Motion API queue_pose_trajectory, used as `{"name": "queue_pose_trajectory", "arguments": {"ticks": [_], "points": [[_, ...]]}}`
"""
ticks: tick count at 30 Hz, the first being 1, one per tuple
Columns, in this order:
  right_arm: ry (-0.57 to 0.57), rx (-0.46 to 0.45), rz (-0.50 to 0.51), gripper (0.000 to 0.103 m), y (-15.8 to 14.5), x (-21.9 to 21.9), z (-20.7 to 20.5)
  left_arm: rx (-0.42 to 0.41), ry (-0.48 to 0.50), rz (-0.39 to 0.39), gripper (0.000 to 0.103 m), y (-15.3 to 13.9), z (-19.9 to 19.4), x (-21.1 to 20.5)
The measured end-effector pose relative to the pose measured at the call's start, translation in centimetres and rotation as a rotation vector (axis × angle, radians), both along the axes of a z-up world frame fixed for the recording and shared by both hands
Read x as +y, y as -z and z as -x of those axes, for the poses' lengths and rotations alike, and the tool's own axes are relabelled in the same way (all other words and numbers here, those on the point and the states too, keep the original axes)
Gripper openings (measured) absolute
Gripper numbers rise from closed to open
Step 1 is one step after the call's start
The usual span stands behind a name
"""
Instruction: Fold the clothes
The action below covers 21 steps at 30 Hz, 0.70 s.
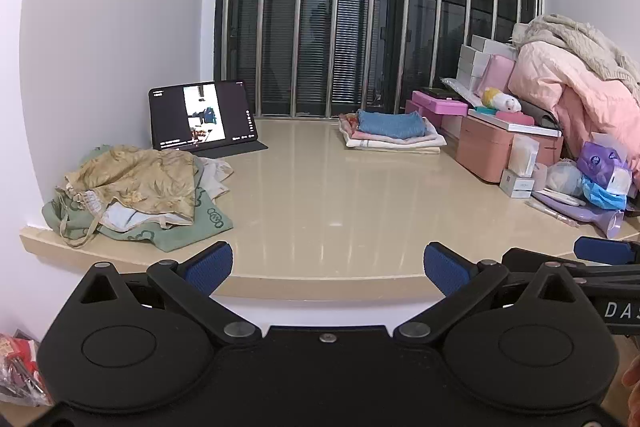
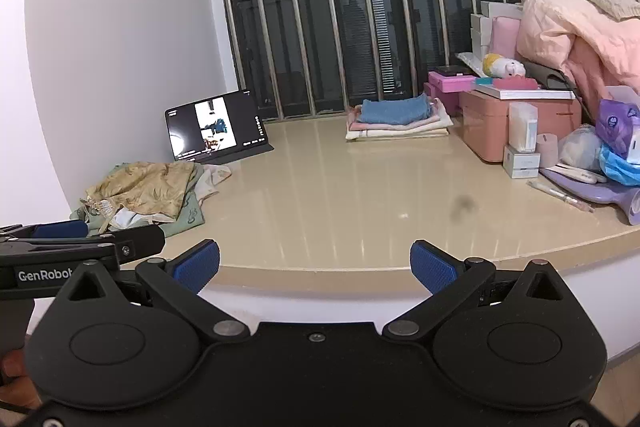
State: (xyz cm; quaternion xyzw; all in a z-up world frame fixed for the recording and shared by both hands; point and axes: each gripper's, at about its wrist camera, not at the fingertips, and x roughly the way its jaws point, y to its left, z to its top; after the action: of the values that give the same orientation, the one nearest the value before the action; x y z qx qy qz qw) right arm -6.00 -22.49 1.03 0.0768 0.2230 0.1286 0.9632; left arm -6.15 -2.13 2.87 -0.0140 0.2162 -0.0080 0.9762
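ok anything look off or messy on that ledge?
Nothing damaged or spilled. The unfolded clothes sit in a crumpled heap at the left, one corner hanging over the ledge edge; the folded stack at the back is neat.

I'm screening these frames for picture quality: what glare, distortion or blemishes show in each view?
Left wrist view: fisheye bends the window bars; streaky glare on the glossy ledge; a ceiling-light reflection in the glass at top. Right wrist view: same bending; a dark blurry smudge over the ledge, absent from the left view, so possibly on the lens.

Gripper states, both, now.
Left gripper: open, holding nothing.
Right gripper: open, holding nothing.
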Motion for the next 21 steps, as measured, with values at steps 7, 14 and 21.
{"name": "queue_pose_trajectory", "arguments": {"ticks": [7,14,21], "points": [[0.003,0.005,-0.002,0.103,0.16,0.01,-0.04,-0.004,-0.005,-0.020,0.102,-0.02,-0.02,-0.33],[0.003,0.012,-0.008,0.103,0.26,-0.10,-0.26,0.001,-0.004,-0.019,0.102,0.05,-0.08,-0.26],[0.004,0.011,-0.001,0.103,0.27,0.05,-0.30,0.005,-0.004,-0.017,0.102,0.14,-0.13,-0.16]]}}
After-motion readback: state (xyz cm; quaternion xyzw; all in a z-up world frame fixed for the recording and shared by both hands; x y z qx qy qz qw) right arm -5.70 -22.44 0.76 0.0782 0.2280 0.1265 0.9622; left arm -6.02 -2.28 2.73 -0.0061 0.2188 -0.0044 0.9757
